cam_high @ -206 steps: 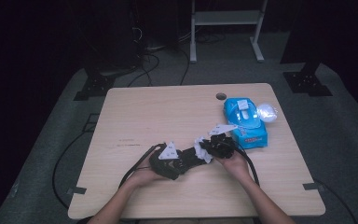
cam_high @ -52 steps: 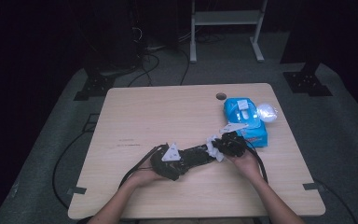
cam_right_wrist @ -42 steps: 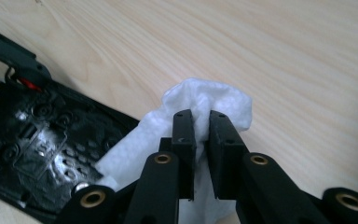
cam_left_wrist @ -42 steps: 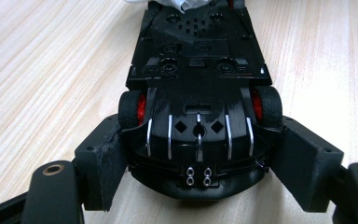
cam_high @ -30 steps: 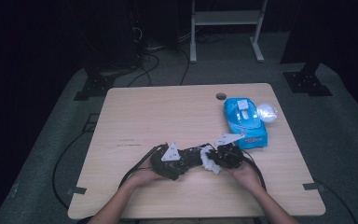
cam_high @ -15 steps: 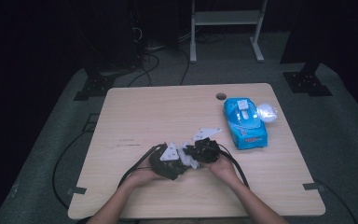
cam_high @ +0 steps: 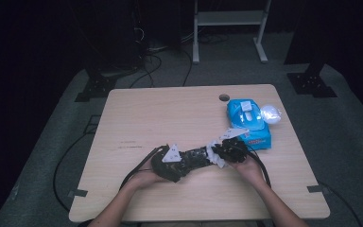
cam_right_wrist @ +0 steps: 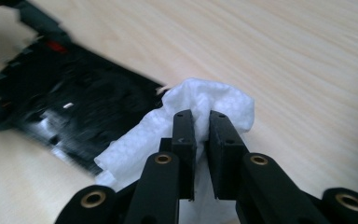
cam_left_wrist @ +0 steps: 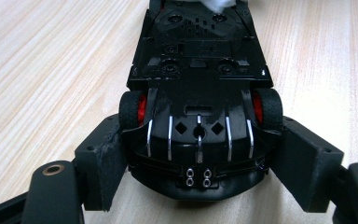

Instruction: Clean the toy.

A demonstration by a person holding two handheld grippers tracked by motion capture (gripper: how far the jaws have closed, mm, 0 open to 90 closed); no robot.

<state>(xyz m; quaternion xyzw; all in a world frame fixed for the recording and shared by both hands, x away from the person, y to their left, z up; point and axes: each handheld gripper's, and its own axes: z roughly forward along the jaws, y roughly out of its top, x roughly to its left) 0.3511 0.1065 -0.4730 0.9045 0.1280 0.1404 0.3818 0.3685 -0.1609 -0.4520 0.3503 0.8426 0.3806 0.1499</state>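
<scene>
The black toy car (cam_left_wrist: 200, 93) lay upside down near the front edge of the wooden surface (cam_high: 170, 113), its underside and red-hubbed wheels turned up toward the left gripper view. The left tongs (cam_high: 172, 163) were clamped on it, one pad pressed against each flank just behind the wheels, and the car's length ran away from them toward the other hand. The right tongs (cam_right_wrist: 200, 140) were closed on a crumpled white wipe (cam_right_wrist: 214, 100), the jaws nearly together with the cloth pinched between them. In the right gripper view the wipe sat against the far end of the car's underside; that part of the picture was blurred, so it probably touched the plastic, though I could not be sure. From the high view the two tongs met over the car, the white cloth between them. A blue pack of wipes (cam_high: 248, 123) lay near the surface's right edge, just beyond the right hand (cam_high: 248, 165), with a small round hole (cam_high: 224, 98) in the surface behind it.
</scene>
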